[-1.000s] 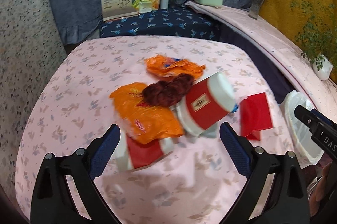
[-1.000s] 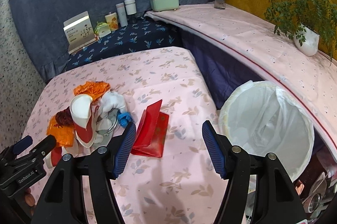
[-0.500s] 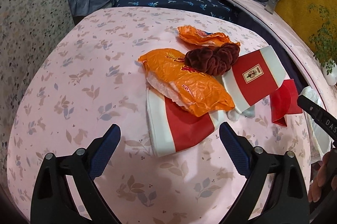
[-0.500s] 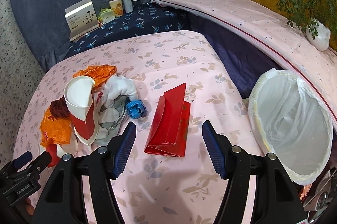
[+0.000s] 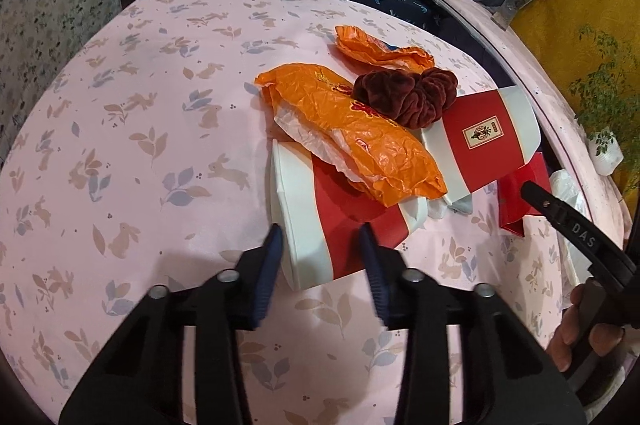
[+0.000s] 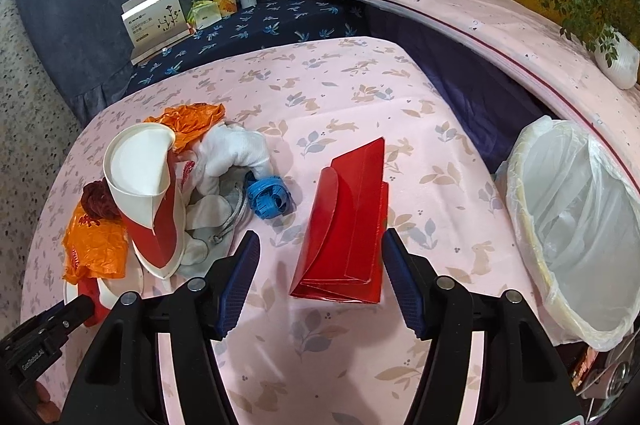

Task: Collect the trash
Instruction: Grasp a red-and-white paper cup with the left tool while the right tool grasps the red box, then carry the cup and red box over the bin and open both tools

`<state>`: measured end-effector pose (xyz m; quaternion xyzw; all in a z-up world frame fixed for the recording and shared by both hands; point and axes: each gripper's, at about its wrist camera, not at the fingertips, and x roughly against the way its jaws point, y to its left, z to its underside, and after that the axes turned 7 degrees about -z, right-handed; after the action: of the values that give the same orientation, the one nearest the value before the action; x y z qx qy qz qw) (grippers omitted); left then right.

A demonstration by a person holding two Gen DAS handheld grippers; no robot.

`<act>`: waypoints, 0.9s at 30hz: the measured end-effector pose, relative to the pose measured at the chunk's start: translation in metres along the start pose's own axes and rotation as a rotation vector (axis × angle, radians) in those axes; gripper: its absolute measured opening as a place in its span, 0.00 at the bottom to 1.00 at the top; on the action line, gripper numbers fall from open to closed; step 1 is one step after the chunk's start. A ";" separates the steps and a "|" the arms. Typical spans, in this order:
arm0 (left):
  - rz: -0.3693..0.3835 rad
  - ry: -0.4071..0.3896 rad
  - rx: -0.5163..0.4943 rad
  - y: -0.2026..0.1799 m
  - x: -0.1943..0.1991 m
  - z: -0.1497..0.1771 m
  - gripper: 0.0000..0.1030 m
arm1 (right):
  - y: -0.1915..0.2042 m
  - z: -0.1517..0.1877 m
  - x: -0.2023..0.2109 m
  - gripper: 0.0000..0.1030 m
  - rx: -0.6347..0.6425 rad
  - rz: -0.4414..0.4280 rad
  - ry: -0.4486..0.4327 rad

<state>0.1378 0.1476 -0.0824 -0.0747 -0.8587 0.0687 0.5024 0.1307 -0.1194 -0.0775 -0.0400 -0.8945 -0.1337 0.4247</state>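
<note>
The flattened red-and-white paper cup (image 5: pixel 320 225) lies on the table, under the orange wrapper (image 5: pixel 352 137); its near end sits between the half-closed left tongs (image 5: pixel 320 261). The right tongs (image 6: pixel 320 281) gape, straddling the red envelope (image 6: pixel 344 221), its long axis running away from them.

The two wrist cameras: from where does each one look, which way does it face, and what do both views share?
Left wrist: sits behind the left gripper, faces the flattened red-and-white cup; the person's right hand shows.
Right wrist: sits behind the right gripper, faces the red envelope, with the lined bin at right; the left gripper shows at lower left.
Shared: the orange wrapper, the envelope, the pink tablecloth.
</note>
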 end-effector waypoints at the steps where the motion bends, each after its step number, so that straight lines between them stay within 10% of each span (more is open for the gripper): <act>1: 0.011 0.004 0.003 0.001 0.000 0.000 0.27 | 0.001 0.001 -0.001 0.51 0.003 -0.002 0.004; 11: 0.051 -0.020 -0.021 -0.014 0.016 0.004 0.12 | 0.009 0.010 -0.001 0.02 0.026 -0.048 0.028; 27: 0.111 -0.060 -0.129 -0.074 0.048 0.014 0.02 | -0.011 0.000 0.061 0.01 -0.010 -0.081 -0.087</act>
<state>0.0982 0.0841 -0.0343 -0.1523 -0.8706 0.0432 0.4659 0.0897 -0.1328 -0.0332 -0.0115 -0.9124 -0.1534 0.3793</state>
